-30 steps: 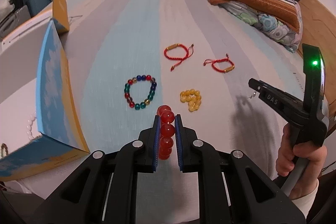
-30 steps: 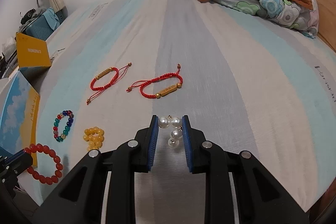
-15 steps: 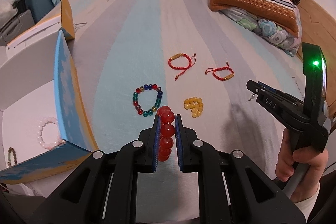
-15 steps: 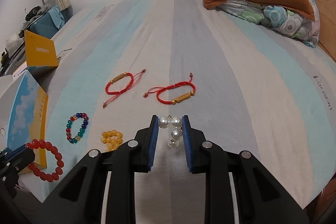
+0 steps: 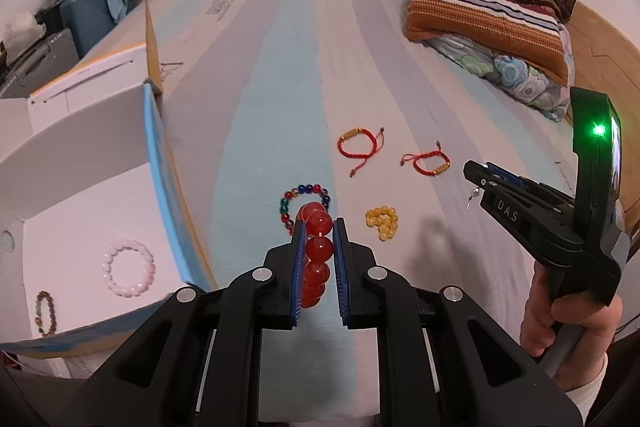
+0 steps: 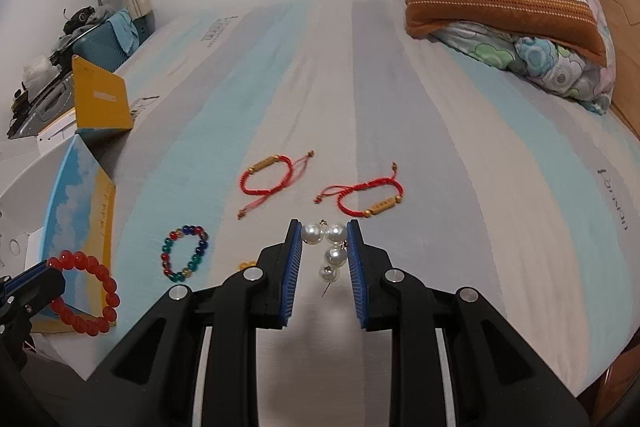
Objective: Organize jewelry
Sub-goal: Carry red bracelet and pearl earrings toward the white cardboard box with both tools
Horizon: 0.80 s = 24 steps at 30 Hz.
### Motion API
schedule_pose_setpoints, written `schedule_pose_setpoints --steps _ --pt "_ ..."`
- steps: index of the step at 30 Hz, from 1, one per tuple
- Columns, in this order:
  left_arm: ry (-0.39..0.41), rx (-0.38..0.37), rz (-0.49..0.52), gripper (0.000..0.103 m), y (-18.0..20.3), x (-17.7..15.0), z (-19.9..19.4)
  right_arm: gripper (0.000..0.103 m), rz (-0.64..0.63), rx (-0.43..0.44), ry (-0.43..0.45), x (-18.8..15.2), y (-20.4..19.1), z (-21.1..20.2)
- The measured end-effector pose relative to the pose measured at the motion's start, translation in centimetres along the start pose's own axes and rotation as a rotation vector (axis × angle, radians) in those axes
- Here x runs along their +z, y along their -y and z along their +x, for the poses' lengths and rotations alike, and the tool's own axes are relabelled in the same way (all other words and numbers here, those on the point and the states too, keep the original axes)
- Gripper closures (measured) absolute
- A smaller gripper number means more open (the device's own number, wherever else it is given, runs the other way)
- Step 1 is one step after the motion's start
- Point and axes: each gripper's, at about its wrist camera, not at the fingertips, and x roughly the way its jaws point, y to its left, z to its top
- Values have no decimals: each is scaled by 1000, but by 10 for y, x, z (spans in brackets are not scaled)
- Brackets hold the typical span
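Note:
My left gripper (image 5: 319, 223) is shut on a red bead bracelet (image 5: 316, 247), which hangs edge-on between the blue pads above the bed; the right wrist view shows it as a ring (image 6: 86, 293) at the far left. My right gripper (image 6: 324, 227) is shut on pearl earrings (image 6: 330, 247), two pearls pinched at the tips and two dangling below. On the striped sheet lie a multicoloured bead bracelet (image 5: 306, 201), a yellow bead bracelet (image 5: 383, 223) and two red cord bracelets (image 5: 358, 147) (image 5: 426, 163). An open white box (image 5: 80, 187) at the left holds a pink bead bracelet (image 5: 128, 267) and a brown one (image 5: 44, 311).
The box's blue and yellow lid flap (image 5: 168, 187) stands upright between the box and the sheet. Pillows and a folded quilt (image 5: 488, 11) are piled at the far right. A person's hand (image 5: 568, 323) holds the right gripper's handle. A cluttered stand with a lamp (image 6: 100, 15) is at the far left.
Both grippers have risen with their loads, so the jewellery on the sheet looks smaller and farther. More of the white box's inside, with the pink bracelet, has come into the left wrist view.

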Motion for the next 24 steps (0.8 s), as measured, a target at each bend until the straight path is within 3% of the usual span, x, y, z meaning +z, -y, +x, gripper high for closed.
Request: schedule_pose_setpoints --steps 24 --pt "112 42 -75 90 -66 13 -67 81 -106 44 64 21 -97 -35"
